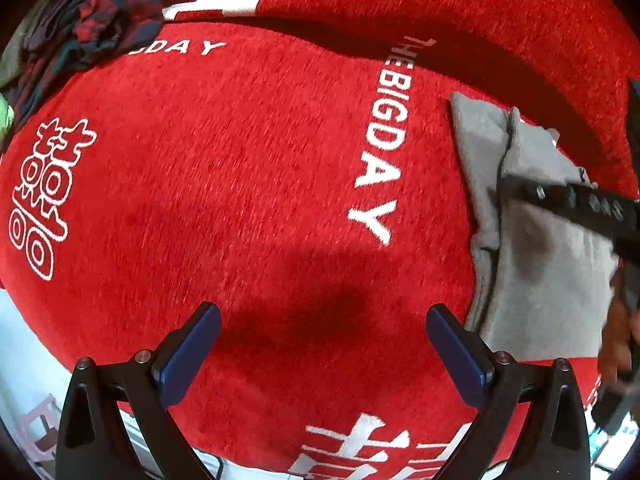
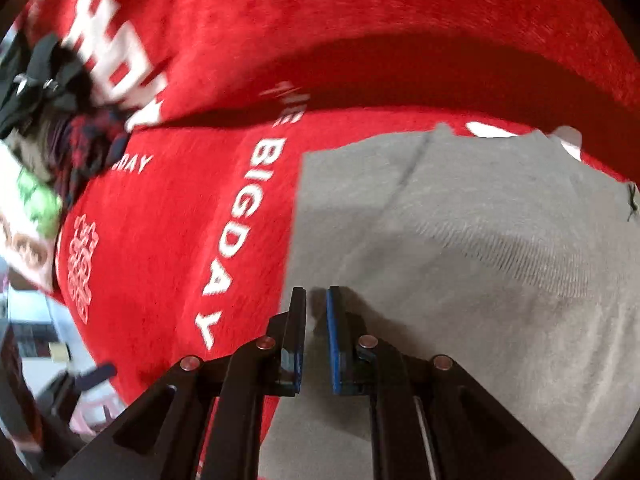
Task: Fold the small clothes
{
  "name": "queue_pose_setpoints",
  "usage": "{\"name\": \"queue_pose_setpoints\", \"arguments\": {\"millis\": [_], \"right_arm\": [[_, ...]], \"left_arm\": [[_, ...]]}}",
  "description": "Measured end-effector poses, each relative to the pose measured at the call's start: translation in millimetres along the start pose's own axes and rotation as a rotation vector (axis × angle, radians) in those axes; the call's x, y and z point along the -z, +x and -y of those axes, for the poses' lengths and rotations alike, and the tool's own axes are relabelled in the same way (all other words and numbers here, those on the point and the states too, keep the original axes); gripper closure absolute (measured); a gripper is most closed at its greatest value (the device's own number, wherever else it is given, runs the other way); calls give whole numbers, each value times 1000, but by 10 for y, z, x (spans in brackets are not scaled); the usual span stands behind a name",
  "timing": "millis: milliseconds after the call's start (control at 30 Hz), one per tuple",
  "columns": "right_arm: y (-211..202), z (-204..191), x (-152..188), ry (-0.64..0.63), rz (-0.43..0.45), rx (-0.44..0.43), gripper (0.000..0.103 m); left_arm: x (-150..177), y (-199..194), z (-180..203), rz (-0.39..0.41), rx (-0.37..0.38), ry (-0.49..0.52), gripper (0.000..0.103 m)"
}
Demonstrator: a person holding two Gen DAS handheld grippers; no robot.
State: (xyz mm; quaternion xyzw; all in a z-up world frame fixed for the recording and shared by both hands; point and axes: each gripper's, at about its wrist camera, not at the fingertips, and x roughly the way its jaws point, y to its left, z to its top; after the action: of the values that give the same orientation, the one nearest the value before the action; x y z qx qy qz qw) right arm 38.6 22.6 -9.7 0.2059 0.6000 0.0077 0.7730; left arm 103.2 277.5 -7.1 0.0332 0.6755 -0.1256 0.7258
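A folded grey garment [image 2: 460,240] lies flat on the red cushion cover [image 2: 168,240] printed with white "THE BIG DAY". In the left wrist view the grey garment [image 1: 532,240] sits at the right, with my right gripper's black finger [image 1: 568,200] lying across it. My right gripper [image 2: 316,300] hovers over the garment's left edge, its jaws almost together with a thin gap and nothing between them. My left gripper [image 1: 324,320] is open and empty above bare red cover [image 1: 240,160], left of the garment.
A pile of unfolded clothes, red-and-navy plaid among them [image 1: 104,20], lies at the far left of the cushion; it also shows in the right wrist view [image 2: 92,140]. A green item [image 2: 38,196] lies beside it. The cushion's front edge drops to a pale floor [image 1: 24,340].
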Motion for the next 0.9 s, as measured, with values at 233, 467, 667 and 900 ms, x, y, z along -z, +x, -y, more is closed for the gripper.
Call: {"name": "queue_pose_setpoints", "arguments": {"millis": [233, 467, 667, 900], "right_arm": [[-303, 365, 453, 202, -43, -109, 92], [-585, 840, 1092, 379, -62, -121, 92], [-732, 1093, 1513, 489, -56, -141, 90], [-747, 1291, 1847, 614, -31, -189, 58]], "left_arm": [[-34, -13, 175, 4, 8, 31, 0], [11, -36, 443, -2, 11, 92, 0], [60, -17, 669, -18, 12, 142, 0], [123, 37, 907, -47, 13, 200, 0]]}}
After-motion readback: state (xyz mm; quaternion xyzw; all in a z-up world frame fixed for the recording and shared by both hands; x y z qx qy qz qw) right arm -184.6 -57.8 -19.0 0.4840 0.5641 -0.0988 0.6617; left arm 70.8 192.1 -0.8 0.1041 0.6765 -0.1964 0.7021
